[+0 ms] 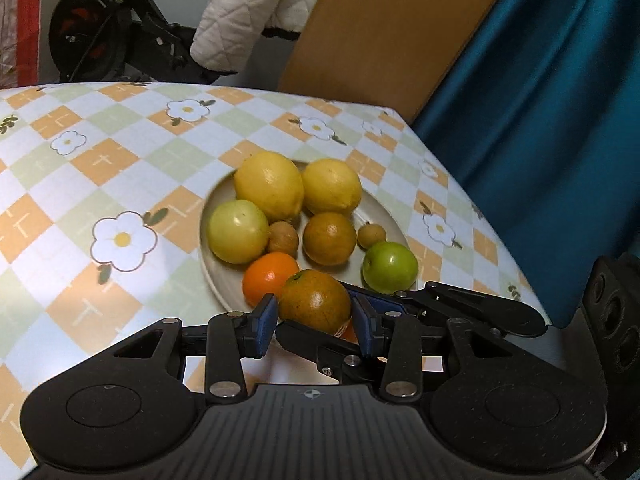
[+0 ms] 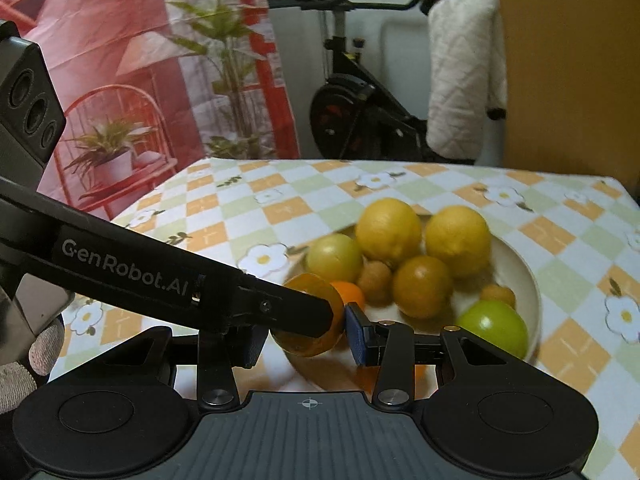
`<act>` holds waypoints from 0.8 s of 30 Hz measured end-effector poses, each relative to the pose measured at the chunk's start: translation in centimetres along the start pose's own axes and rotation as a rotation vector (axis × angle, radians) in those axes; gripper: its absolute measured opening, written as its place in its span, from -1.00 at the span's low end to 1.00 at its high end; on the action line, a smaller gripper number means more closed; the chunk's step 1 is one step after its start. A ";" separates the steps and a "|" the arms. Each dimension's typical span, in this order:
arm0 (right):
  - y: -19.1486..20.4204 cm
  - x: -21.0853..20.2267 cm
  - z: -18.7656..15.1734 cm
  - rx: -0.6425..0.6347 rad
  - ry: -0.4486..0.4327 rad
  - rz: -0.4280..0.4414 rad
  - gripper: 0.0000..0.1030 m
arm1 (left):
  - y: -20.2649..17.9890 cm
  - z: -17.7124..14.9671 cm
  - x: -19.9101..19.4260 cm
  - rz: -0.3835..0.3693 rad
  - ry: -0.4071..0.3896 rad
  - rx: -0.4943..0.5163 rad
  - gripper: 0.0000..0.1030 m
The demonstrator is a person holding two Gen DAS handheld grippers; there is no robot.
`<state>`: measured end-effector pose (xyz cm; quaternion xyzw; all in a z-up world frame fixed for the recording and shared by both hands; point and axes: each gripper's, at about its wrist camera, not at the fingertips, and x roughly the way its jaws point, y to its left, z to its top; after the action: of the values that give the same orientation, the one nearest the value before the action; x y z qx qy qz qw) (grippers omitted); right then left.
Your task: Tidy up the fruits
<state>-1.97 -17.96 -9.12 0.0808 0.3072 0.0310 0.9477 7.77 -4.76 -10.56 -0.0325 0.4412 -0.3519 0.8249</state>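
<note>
A greenish orange (image 1: 314,300) hangs over the near rim of the beige plate (image 1: 384,216). My left gripper (image 1: 314,322) is shut on it, its blue pads (image 1: 264,320) pressing both sides. My right gripper (image 2: 306,336) is shut on the same orange (image 2: 316,286) crosswise. Its dark fingers (image 1: 460,304) pass in front of and behind the fruit in the left wrist view. On the plate lie two lemons (image 1: 269,184), a pale apple (image 1: 238,232), a green apple (image 1: 390,267), a dull orange (image 1: 329,238), a bright orange (image 1: 266,276) and two small brown fruits (image 1: 283,238).
The plate (image 2: 532,280) sits on a checked, flowered tablecloth (image 1: 120,160) near the table's right edge (image 1: 460,184). Beyond the table stand an exercise bike (image 2: 352,112), a white quilted garment (image 1: 240,12), a brown board (image 1: 380,40) and a blue curtain (image 1: 540,100). A gloved hand (image 2: 24,360) holds the left gripper.
</note>
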 end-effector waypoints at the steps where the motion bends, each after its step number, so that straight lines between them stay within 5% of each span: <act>1: -0.2 0.1 -0.1 0.006 0.004 -0.003 -0.26 | -0.1 -0.1 0.2 0.006 0.003 0.003 -0.16; 16: -0.4 0.0 -0.1 0.011 -0.004 -0.044 -0.13 | 0.1 0.3 0.6 0.036 -0.030 -0.021 -0.13; 22: -0.1 -0.9 0.2 -0.005 -0.035 -0.058 0.14 | -0.4 0.0 -1.8 0.112 -0.113 -0.005 0.31; 24: 0.1 -1.4 0.4 -0.010 -0.054 -0.061 0.42 | -0.7 -0.2 -3.0 0.162 -0.153 0.005 0.50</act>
<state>-2.89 -18.09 -7.94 0.0674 0.2838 0.0016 0.9565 6.16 -3.44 -8.31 -0.0216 0.3774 -0.2818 0.8819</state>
